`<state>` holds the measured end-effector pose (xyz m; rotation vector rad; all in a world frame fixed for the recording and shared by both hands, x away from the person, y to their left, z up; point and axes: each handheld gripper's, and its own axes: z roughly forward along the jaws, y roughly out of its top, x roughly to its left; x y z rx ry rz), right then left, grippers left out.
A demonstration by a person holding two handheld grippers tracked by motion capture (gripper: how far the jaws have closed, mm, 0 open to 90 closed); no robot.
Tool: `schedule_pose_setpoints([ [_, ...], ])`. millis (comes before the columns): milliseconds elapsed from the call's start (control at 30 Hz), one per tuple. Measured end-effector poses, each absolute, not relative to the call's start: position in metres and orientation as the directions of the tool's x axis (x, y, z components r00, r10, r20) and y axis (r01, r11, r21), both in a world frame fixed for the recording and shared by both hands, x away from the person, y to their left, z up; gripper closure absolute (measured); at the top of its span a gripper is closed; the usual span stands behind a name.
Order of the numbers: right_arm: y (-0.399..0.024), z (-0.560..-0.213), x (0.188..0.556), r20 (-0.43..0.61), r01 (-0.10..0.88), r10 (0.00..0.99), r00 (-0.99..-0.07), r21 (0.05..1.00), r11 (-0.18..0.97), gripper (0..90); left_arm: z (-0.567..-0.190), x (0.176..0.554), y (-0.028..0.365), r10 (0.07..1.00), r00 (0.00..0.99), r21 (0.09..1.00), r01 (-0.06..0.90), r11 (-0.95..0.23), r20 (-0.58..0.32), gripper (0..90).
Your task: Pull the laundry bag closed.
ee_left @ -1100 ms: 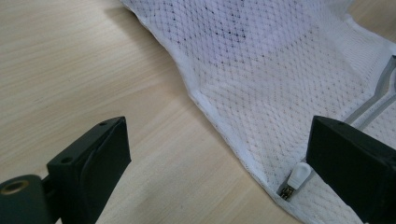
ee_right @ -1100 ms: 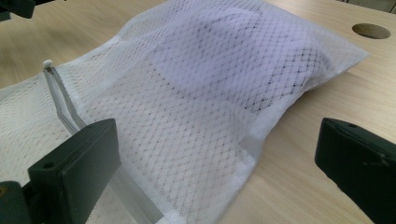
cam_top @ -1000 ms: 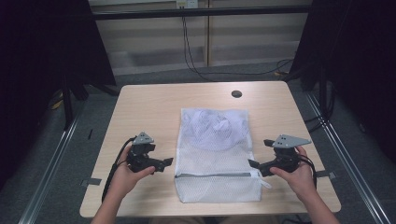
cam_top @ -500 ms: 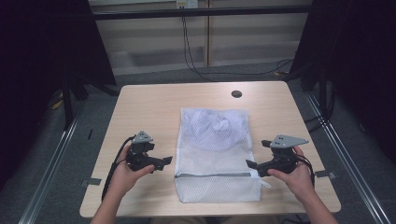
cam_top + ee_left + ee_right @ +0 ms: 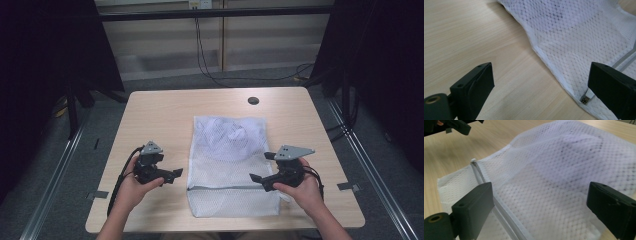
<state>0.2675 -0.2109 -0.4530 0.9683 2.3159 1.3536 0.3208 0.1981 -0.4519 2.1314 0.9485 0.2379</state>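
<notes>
The white mesh laundry bag (image 5: 232,167) lay flat at the table's near middle. The right gripper (image 5: 261,176), jaws wide but just closing slightly with nothing pinched, hung over its zipper (image 5: 496,203). The left gripper (image 5: 176,173) waited spread just beside the bag's left edge. Best to aim squarely for the zipper end. The pale wooden table (image 5: 165,115) bore a dark grommet (image 5: 253,100) far back; cables (image 5: 210,60) trailed beyond.

White mesh bag (image 5: 234,165), diamond weave; pale wood-grain table (image 5: 160,120); black tongs (image 5: 172,175).
</notes>
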Motion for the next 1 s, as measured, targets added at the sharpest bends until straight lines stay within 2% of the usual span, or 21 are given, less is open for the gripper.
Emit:
schedule_pose_setpoints([
  [633, -0.159, -0.454, 0.273, 0.075, 0.376, 0.597, -0.799, 0.837, 0.398, 7.8, -0.453, 0.319, 0.206, 0.711, 0.693, 0.713, 0.559, -0.423, -0.122, 6.8],
  [1000, -0.139, -0.456, 0.273, 0.09, 0.359, 0.549, -0.831, 0.84, 0.407, 13.9, -0.453, 0.32, 0.208, 0.715, 0.689, 0.715, 0.56, -0.418, -0.122, 7.0],
])
